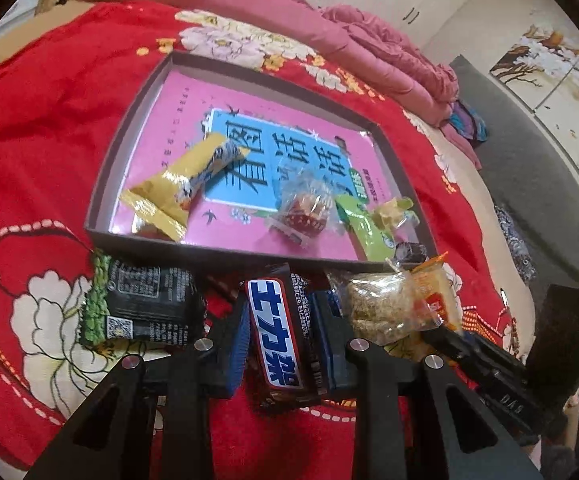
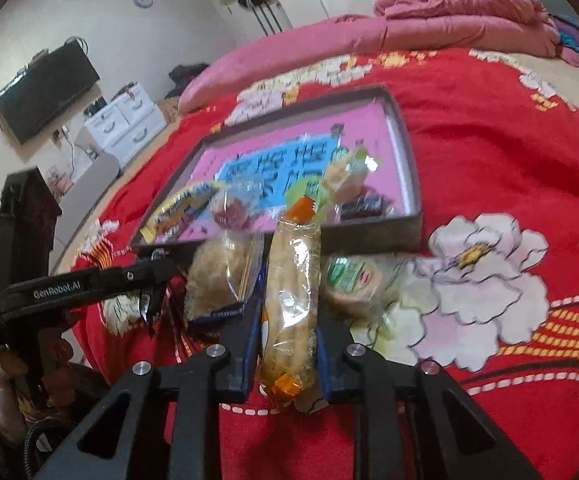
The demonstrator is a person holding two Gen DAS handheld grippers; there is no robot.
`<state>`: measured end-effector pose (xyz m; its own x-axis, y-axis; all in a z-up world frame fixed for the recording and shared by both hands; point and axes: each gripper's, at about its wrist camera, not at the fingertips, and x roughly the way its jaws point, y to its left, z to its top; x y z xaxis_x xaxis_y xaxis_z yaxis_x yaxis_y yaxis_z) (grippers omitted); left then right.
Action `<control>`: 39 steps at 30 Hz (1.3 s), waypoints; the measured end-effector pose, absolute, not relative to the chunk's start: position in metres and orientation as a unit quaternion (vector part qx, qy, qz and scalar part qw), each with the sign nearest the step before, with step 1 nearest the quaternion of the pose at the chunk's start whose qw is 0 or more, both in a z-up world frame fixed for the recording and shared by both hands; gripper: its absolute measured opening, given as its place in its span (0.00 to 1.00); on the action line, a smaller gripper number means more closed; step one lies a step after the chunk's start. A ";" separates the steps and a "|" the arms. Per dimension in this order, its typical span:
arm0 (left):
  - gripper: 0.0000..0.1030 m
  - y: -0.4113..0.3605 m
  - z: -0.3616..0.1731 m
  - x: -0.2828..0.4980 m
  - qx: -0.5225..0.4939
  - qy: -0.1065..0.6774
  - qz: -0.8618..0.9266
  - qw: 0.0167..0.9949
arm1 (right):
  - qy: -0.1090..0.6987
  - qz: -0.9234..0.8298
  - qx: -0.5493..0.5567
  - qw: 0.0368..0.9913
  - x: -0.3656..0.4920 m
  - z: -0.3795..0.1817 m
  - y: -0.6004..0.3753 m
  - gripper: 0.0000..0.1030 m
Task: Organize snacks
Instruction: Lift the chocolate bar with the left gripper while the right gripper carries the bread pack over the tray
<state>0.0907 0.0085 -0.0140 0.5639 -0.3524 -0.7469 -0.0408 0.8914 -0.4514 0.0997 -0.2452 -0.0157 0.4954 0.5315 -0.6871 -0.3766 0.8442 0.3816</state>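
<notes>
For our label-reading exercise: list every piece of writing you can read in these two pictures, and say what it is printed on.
"士力架": white band on the chocolate bar held in the left gripper.
"GenRobot.AI": side of the left gripper, right wrist view.
"看图": start of the large title on the pink book in the box; the rest is covered or unclear.
Black packet small print and code: too small.

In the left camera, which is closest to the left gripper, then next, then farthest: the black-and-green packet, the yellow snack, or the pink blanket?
From the left gripper:
1. Black-and-green packet, on the bedspread just left of the fingers.
2. Yellow snack, inside the box.
3. Pink blanket, beyond the box.
</notes>
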 end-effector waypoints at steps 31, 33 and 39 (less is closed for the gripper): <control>0.28 0.021 0.024 0.094 -0.173 0.379 -0.050 0.908 | 0.365 0.237 0.150 0.888 0.119 0.012 -0.263 0.23; 0.28 0.021 0.027 0.095 -0.174 0.371 -0.050 0.911 | 0.362 0.236 0.153 0.889 0.121 0.014 -0.263 0.23; 0.28 0.022 0.034 0.102 -0.166 0.351 -0.047 0.920 | 0.357 0.230 0.162 0.891 0.126 0.015 -0.265 0.23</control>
<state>0.1018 0.0217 0.0337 0.7487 -0.2027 -0.6312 -0.0310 0.9404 -0.3388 0.1263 -0.2650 0.0150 0.6395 0.5263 -0.5604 -0.2947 0.8411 0.4536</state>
